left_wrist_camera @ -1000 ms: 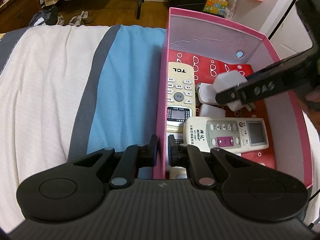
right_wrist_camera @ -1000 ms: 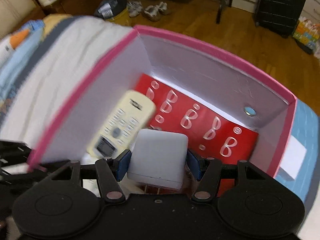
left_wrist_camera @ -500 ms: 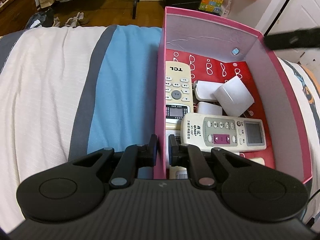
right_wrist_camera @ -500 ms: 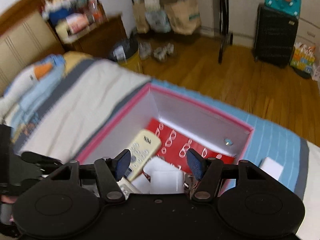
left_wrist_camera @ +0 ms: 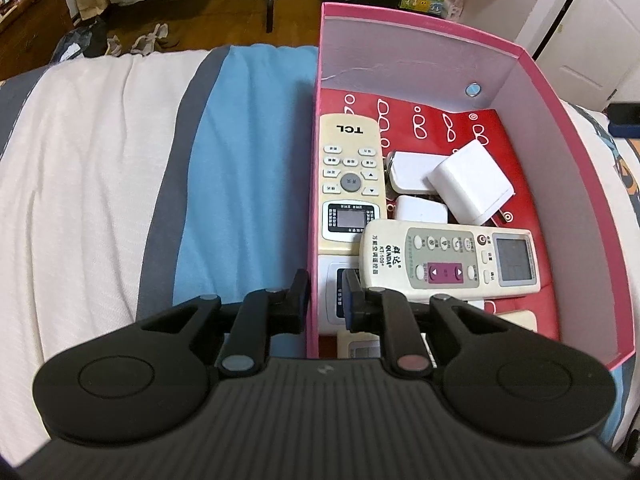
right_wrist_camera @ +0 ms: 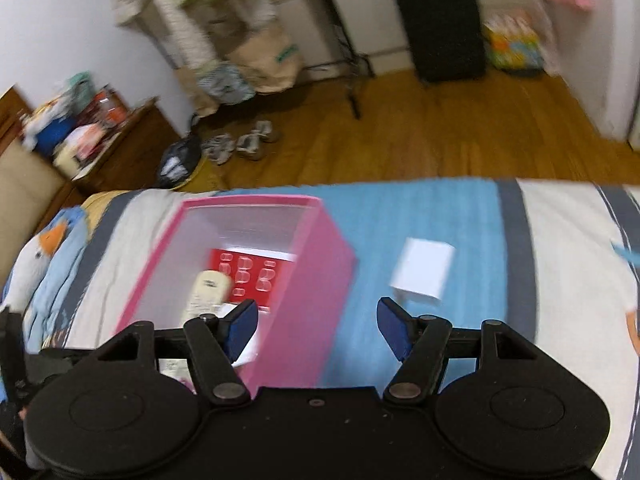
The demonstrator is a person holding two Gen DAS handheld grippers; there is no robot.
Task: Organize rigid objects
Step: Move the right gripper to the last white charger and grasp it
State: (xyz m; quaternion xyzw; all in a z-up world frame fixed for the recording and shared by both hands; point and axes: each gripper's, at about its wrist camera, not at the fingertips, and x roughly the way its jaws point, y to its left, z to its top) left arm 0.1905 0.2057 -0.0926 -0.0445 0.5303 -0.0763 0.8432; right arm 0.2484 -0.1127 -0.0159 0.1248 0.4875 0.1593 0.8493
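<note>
The left gripper [left_wrist_camera: 326, 294] straddles the pink box's [left_wrist_camera: 560, 128] near wall with jaws narrow but opening, while the right gripper [right_wrist_camera: 318, 326], jaws wide, opening and empty, hangs over the bed [right_wrist_camera: 560, 240] near a white charger [right_wrist_camera: 422, 270]

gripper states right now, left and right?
Left gripper: jaws opening, straddling the pink box wall, pads just off it.
Right gripper: open and widening, nothing between the jaws.
</note>
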